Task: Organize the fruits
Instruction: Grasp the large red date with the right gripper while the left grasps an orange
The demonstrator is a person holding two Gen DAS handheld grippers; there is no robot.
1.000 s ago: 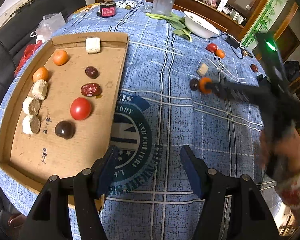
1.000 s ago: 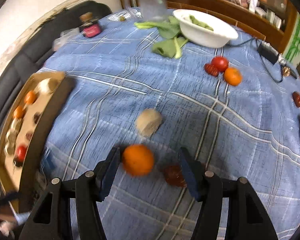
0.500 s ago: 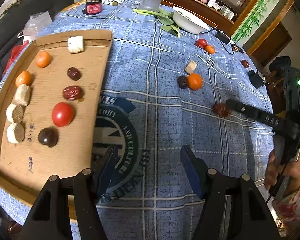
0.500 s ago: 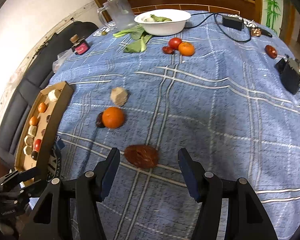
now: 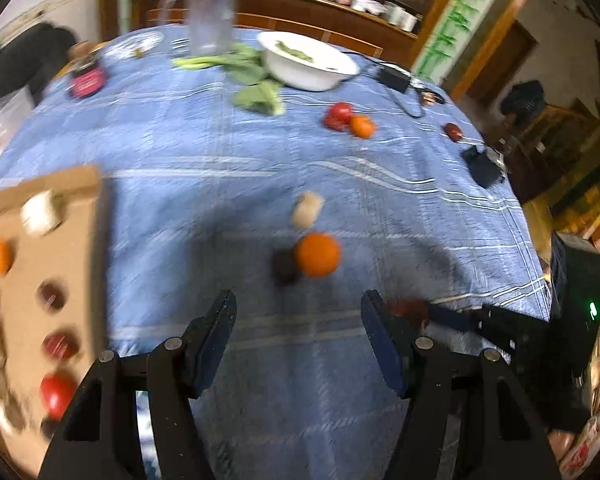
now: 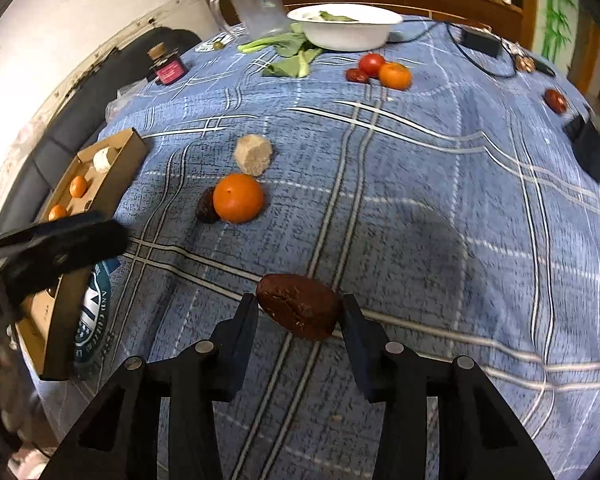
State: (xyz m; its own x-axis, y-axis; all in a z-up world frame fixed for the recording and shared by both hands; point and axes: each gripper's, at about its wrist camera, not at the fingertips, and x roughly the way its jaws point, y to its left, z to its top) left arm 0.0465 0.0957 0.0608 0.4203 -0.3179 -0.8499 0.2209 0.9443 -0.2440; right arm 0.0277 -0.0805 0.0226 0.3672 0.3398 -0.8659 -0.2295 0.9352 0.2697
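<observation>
A wrinkled red date [image 6: 296,312] lies on the blue checked tablecloth between the fingers of my right gripper [image 6: 297,300]. Its jaws are closing, and both pads touch the date's sides. In the left wrist view, that gripper [image 5: 420,314] and the date [image 5: 408,308] appear at the right. My left gripper [image 5: 299,302] stands open and empty over the cloth, just short of an orange [image 5: 317,254] and a dark date [image 5: 285,266]. A cardboard tray [image 5: 80,240] at the left holds sorted oranges, dates, a tomato and beige pieces.
A beige chunk [image 6: 253,154] lies behind the orange [image 6: 238,198]. Farther back are a tomato [image 6: 372,63], another orange [image 6: 395,75], a lone date [image 6: 555,101], a white bowl [image 6: 346,28], greens, a glass jug [image 6: 260,4], a jar [image 6: 168,68] and a black device [image 6: 590,148].
My left gripper swung right, from beside the tray to the loose orange and dark date. My right gripper left the orange, came over the red date, and its jaws narrowed onto it.
</observation>
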